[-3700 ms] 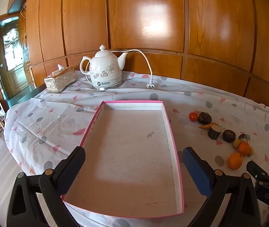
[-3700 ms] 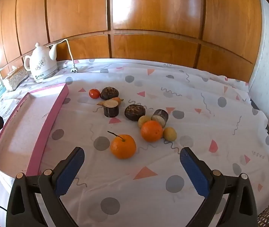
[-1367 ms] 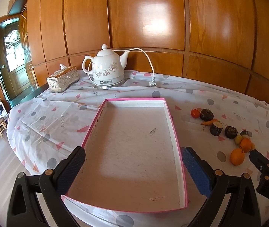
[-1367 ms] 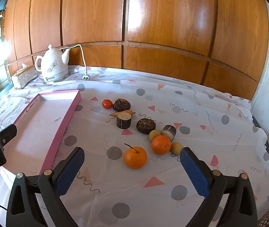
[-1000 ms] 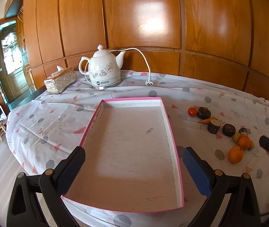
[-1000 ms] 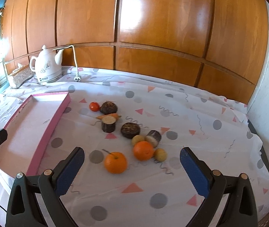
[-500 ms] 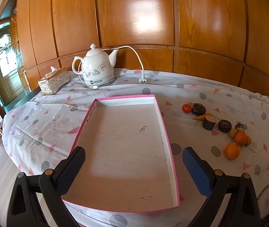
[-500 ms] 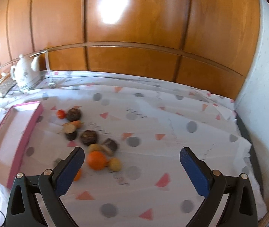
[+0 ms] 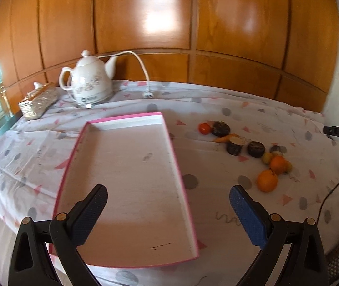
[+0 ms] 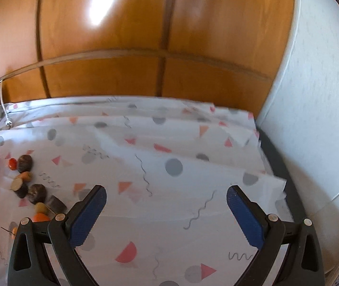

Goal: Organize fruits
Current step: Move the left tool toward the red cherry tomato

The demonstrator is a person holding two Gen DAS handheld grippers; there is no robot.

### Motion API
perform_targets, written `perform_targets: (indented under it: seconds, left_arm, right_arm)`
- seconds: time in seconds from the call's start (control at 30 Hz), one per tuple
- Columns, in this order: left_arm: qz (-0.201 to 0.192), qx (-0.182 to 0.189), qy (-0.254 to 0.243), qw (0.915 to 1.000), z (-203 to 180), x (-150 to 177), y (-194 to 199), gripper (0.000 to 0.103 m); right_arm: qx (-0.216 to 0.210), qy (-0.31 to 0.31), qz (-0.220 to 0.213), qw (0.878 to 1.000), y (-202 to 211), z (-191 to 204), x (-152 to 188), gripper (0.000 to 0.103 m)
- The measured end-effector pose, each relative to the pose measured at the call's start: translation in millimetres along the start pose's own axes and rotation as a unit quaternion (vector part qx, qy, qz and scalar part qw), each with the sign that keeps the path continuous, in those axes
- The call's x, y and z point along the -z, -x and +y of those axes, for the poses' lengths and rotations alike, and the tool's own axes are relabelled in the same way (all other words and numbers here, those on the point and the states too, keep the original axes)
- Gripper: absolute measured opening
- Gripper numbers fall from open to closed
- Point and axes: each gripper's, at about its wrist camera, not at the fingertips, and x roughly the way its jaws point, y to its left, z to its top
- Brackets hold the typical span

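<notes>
Nearest the left gripper point(image 9: 168, 199), its blue ribbed fingers point(image 9: 245, 211) stand wide apart, holding nothing, over the near end of a shallow rectangular pink-rimmed tray point(image 9: 183, 191) with a pale, speckled floor. The right gripper point(image 10: 165, 199) is likewise spread and unloaded above the crinkled patterned cloth on the tabletop point(image 10: 169, 147). The fruits point(image 9: 267, 180) lie right of the tray: round oranges nearest, then dark stubby cylinders, a small carrot and a red tomato point(image 9: 204, 128). Beyond stand a glossy white teapot point(image 9: 89, 87) and a textured tissue box point(image 9: 38, 102) against polished wood panelling. Compared with half a second earlier, the right view has swung further right, leaving the fruits at its left edge; the left view has shifted slightly right.
</notes>
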Motion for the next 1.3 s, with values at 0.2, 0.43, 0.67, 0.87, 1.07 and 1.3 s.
perform_targets:
  seconds: [0.2,0.43,0.67,0.87,1.07,1.3]
  left_arm:
    - [0.018,0.024,-0.009,0.9995,-7,-8,-11,0.103]
    - [0.04,0.043,-0.017,0.9981,-13,-16,-23,0.103]
    - [0.057,0.059,-0.012,0.9966,-18,-38,-39,0.099]
    - [0.087,0.076,-0.013,0.9932,-23,-57,-66,0.078]
    - [0.11,0.083,-0.016,0.9904,-33,-78,-96,0.066]
    - [0.125,0.081,-0.007,0.9889,-39,-91,-123,0.064]
  right_arm:
    - [0.009,-0.056,0.085,0.995,-34,-23,8,0.101]
    - [0.009,-0.116,0.103,0.988,-38,-46,15,0.101]
    - [0.013,-0.128,0.108,0.986,-40,-53,16,0.101]
    - [0.025,-0.144,0.106,0.983,-38,-62,15,0.101]
    - [0.028,-0.172,0.107,0.979,-37,-74,17,0.101]
    - [0.038,-0.187,0.107,0.976,-38,-77,16,0.101]
